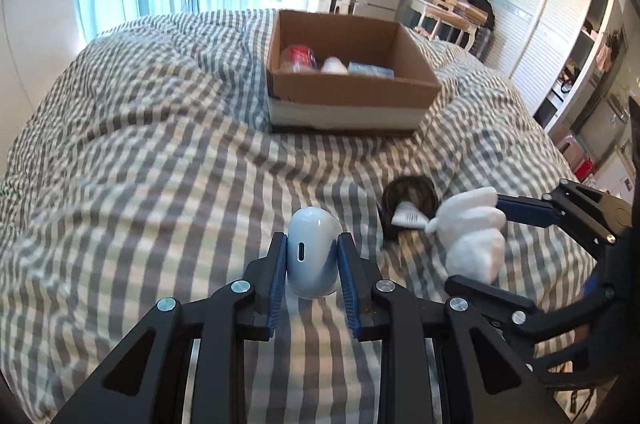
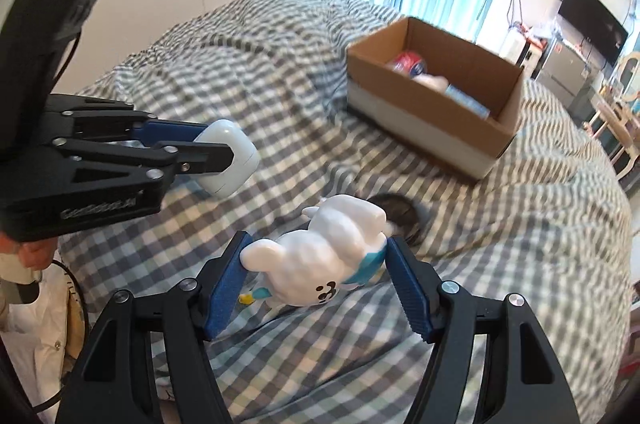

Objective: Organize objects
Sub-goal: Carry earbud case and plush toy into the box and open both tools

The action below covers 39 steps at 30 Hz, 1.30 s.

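My left gripper (image 1: pixel 313 256) is shut on a pale blue earbud case (image 1: pixel 314 256), held just above the checked bed cover; it also shows in the right wrist view (image 2: pixel 230 157). My right gripper (image 2: pixel 316 272) is shut on a white cartoon figurine (image 2: pixel 324 256) with blue trim, seen in the left wrist view (image 1: pixel 472 228) at the right. A cardboard box (image 1: pixel 352 91) sits farther up the bed, holding a red can (image 1: pixel 298 57), a white item (image 1: pixel 334 65) and a light blue pack (image 1: pixel 370 69).
A dark round object (image 1: pixel 408 201) with a white label lies on the cover between the grippers and the box, also seen in the right wrist view (image 2: pixel 394 212). The bed cover (image 1: pixel 140 143) is rumpled. Curtains, fridge, TV and wardrobes stand beyond the bed.
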Motion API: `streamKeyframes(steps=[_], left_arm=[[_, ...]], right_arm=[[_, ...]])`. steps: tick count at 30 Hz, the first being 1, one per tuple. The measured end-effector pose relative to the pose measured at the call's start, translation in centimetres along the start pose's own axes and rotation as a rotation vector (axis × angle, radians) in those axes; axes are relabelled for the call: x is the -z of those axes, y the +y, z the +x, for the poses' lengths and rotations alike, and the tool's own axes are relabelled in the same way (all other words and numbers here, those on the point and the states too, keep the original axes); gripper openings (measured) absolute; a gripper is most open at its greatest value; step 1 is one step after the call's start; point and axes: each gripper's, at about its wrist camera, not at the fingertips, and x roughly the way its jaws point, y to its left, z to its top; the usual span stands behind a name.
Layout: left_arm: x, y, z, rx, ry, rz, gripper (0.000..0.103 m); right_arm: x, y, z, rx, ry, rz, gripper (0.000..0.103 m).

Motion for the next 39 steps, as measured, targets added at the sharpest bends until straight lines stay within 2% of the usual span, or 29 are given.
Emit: streamKeyframes(steps=[7,19,28,35,39], left_arm=[[-3.3,0.0,-0.2,-0.008,-0.056,-0.01,0.025],[-12.2,0.9,0.9,-0.03,-0.141,-0.013,0.025],[-19.3,1.1,4.7,-0.017,-0.169,0.018,0.025],[-22.9,0.6,9.9,-0.03,-0.134,0.06,0.025],[-24.1,-0.4,13.0,-0.04,-0.109,0.099,0.023]], right_arm=[[-2.3,-1.8,-1.5,0.055,-0.043,-0.014,0.068],[-9.8,-7.3,-1.2,0.128,-0.127,-0.004,0.068],[-16.1,-11.6,1.6,0.163,-0.183,-0.001,0.068],[-18.8,-15.9,6.1,0.178,-0.162,0.023,0.068],[-19.6,-18.4,9.1,0.154,-0.141,0.048,0.068]])
